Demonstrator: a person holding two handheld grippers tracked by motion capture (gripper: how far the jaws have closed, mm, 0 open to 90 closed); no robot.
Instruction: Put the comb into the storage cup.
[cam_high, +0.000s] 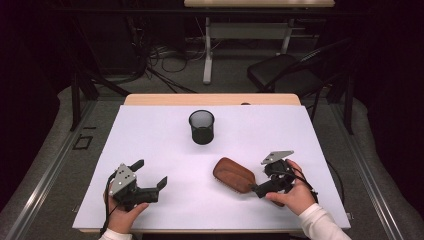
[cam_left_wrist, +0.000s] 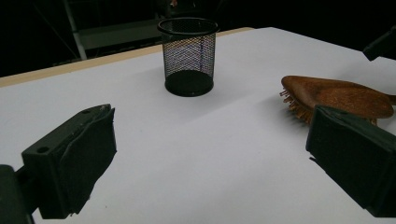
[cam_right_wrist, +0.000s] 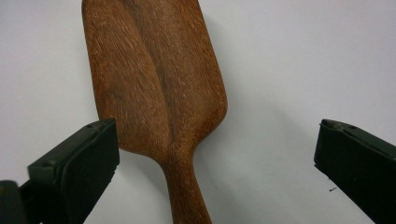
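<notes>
While both grippers gape empty, right gripper (cam_high: 261, 186) straddles the brown wooden paddle hairbrush's (cam_high: 234, 175) handle; left gripper (cam_high: 150, 173) lies well apart.

One wooden hairbrush (cam_high: 234, 175), one mesh cup (cam_high: 201, 127)

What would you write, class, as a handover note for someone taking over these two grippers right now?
Left gripper: open, holding nothing, low over the white table at its near left.
Right gripper: open, jaws either side of the wooden hairbrush handle, not closed on it.
Hairbrush lies bristles down, near right of centre. Black mesh cup stands upright farther back, empty as far as can be seen.
Done: approach. Left: close on the handle and lift, probably towards the cup.
</notes>
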